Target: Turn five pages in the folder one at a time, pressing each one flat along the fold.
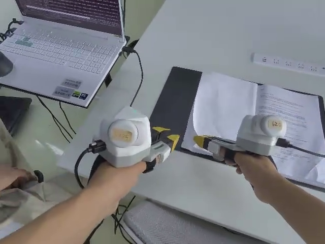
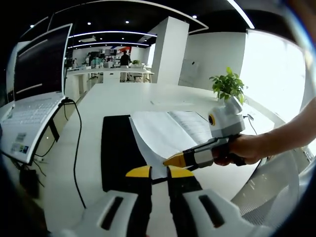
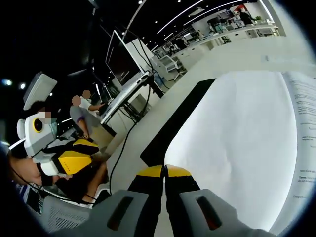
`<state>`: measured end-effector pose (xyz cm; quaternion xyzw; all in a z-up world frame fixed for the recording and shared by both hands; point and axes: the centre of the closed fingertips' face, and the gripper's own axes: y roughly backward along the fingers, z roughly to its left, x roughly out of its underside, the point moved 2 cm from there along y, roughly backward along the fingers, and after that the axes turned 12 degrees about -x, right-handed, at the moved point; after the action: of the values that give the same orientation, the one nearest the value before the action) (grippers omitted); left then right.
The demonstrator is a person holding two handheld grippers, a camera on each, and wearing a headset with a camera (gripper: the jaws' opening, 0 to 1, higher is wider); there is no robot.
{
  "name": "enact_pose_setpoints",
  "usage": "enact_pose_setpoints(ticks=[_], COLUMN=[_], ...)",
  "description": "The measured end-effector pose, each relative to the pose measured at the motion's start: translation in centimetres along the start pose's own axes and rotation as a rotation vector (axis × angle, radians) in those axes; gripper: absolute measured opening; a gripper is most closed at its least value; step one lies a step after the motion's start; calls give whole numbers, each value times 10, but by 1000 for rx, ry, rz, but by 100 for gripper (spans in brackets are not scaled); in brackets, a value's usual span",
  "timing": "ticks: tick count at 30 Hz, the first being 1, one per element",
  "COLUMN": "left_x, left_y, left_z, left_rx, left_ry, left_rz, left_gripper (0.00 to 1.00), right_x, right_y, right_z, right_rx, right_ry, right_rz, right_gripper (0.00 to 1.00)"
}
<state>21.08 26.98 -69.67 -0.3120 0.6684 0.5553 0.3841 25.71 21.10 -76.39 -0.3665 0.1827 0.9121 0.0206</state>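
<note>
Open laptop (image 1: 61,46) upper left; power strip (image 1: 289,64) far right.

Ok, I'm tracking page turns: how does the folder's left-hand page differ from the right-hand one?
The left-hand page faces blank white; the right-hand page carries printed text. The right gripper's shut tips sit at the left-hand page's near corner, none at the right-hand page. Both lie in the black folder.

One folder (image 1: 173,101), one laptop (image 1: 56,51), two grippers (image 1: 167,135) (image 1: 199,141)

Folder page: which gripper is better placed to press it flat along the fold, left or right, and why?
Probably right. The right gripper, fingers shut, is at the white page; the left gripper sits off at the black cover, farther from the fold.
</note>
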Motion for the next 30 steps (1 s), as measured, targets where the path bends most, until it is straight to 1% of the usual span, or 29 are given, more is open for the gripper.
enact_pose_setpoints(ticks=[5,8,11,13,15,16,19,21,23,27,30], left_x=[5,7,10,11,11,11,12,14,17,22,26], left_y=[2,1,0,-2,-4,-5,-9,-13,-19,-33,-46], left_z=[0,-1,-2,-1,-1,-2,-3,-4,-6,-10,-14], left_rx=[-1,0,1,2,1,1,5,8,13,30,38], left_ry=[6,5,1,1,-2,-2,-6,-8,-14,-22,-34], left_rz=[8,12,17,20,22,24,28,33,41,49,55], left_gripper=[9,9,9,9,9,9,9,9,9,9,9], right_x=[6,12,15,21,24,24,23,20,16,5,-5], right_y=[-5,-7,-9,-10,-9,-8,-5,-1,4,16,27], right_z=[-5,-10,-10,-8,-7,-9,-11,-9,-11,-11,-16], right_rx=[12,21,17,1,1,-1,-19,-33,-40,-41,-30], right_ry=[-11,-33,-40,-54,-56,-54,-72,-68,-68,-69,-62], right_rz=[17,30,32,47,57,52,38,26,15,-28,-50], right_gripper=[0,0,2,5,6,6,7,7,8,6,7])
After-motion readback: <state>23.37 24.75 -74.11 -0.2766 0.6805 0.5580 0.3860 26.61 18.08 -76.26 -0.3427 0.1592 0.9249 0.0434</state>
